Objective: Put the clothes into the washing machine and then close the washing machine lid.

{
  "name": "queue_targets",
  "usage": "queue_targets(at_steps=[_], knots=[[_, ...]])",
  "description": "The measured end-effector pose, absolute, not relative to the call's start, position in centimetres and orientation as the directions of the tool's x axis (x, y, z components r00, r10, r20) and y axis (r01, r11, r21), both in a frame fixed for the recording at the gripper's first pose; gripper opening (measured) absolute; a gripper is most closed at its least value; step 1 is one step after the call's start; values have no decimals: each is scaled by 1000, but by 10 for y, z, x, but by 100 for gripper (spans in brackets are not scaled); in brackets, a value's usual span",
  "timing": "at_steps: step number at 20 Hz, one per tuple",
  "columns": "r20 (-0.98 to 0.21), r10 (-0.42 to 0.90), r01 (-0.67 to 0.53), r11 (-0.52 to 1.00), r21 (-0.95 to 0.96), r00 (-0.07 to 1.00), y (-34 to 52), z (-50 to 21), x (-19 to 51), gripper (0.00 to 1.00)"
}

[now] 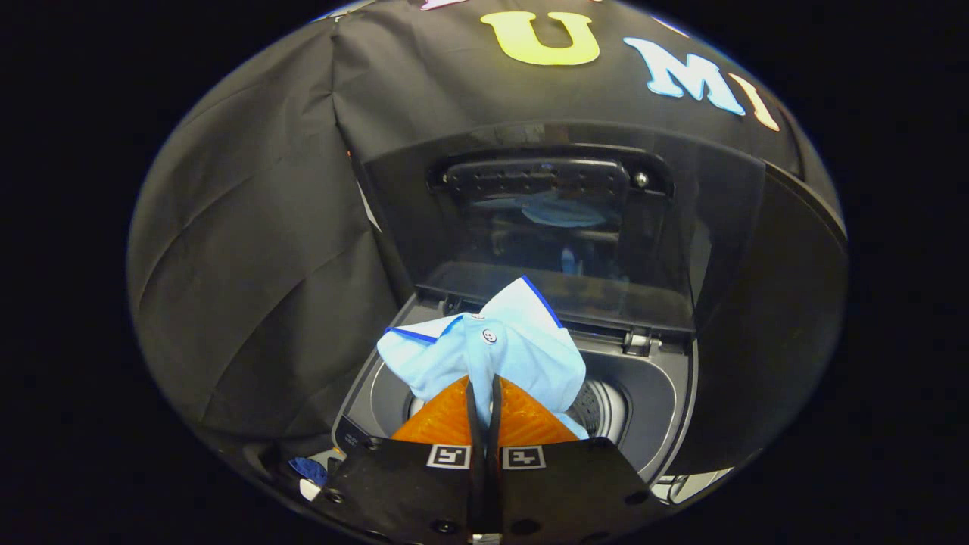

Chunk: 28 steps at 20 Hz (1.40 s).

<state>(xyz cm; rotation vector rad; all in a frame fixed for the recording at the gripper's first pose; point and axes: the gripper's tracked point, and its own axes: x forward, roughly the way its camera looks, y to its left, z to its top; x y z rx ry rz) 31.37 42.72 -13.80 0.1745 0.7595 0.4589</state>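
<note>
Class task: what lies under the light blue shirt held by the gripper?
The shirt, pinched in the gripper, hangs over the washing machine's drum opening. Drum contents beneath are covered.

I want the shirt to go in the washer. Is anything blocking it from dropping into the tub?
Nothing visible blocks it. The gripper has its jaws shut on the light blue shirt, which hangs right over the washing machine's open tub. The lid stands raised behind it, out of the way.

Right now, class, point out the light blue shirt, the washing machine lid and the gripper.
light blue shirt [522,344]: gripper view, cloth beside its button, above the drum.
washing machine lid [424,219]: gripper view, raised dark panel.
gripper [484,397]: gripper view, between fingertips pinching the shirt.
</note>
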Motion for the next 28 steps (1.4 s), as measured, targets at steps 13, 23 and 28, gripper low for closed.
queue_targets(at_steps=[13,23,28], knots=[[-709,390,-245,921,303,588,424,-195,310,1],[-749,360,-243,932,268,557,420,-217,297,2],[-769,318,-206,948,244,555,407,-218,302,60]])
